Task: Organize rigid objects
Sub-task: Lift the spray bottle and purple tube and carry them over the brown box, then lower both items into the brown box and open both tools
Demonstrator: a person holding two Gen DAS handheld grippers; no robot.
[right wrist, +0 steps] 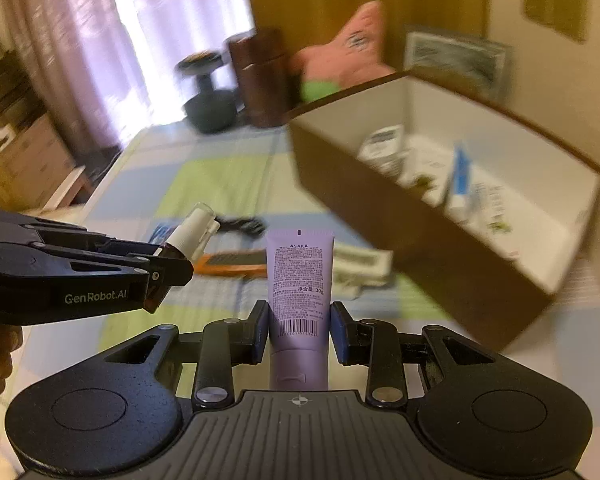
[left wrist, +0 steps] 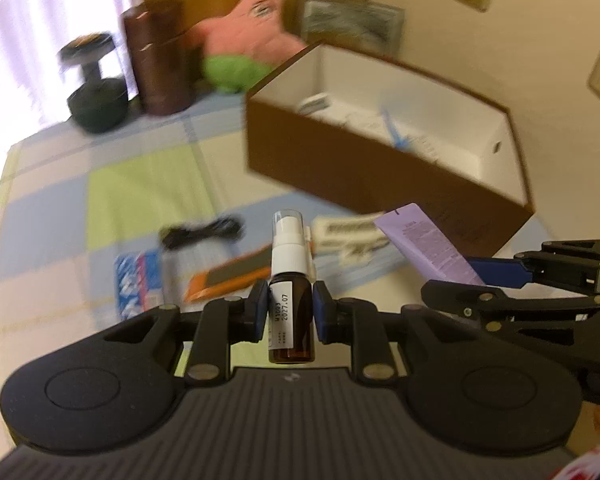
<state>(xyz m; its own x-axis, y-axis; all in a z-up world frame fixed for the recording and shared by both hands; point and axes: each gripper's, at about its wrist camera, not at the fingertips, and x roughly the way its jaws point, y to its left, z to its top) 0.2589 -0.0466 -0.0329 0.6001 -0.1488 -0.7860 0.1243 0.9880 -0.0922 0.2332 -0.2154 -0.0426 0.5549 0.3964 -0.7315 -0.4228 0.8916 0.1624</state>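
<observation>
My left gripper (left wrist: 291, 314) is shut on a brown spray bottle (left wrist: 290, 296) with a white pump top, held upright above the table; it also shows in the right wrist view (right wrist: 188, 236). My right gripper (right wrist: 299, 330) is shut on a purple tube (right wrist: 300, 280), held cap down; the tube also shows in the left wrist view (left wrist: 428, 248). A brown box with a white inside (left wrist: 380, 168) stands ahead to the right and holds several small packages (right wrist: 420, 164). It is also in the right wrist view (right wrist: 420, 248).
On the checked cloth lie an orange flat item (left wrist: 228, 276), a black cable (left wrist: 200, 232), a blue packet (left wrist: 136, 284) and a white carton (left wrist: 348, 232). A dumbbell (left wrist: 96, 84), a brown cylinder (left wrist: 160, 60) and a pink plush star (left wrist: 252, 32) stand at the back.
</observation>
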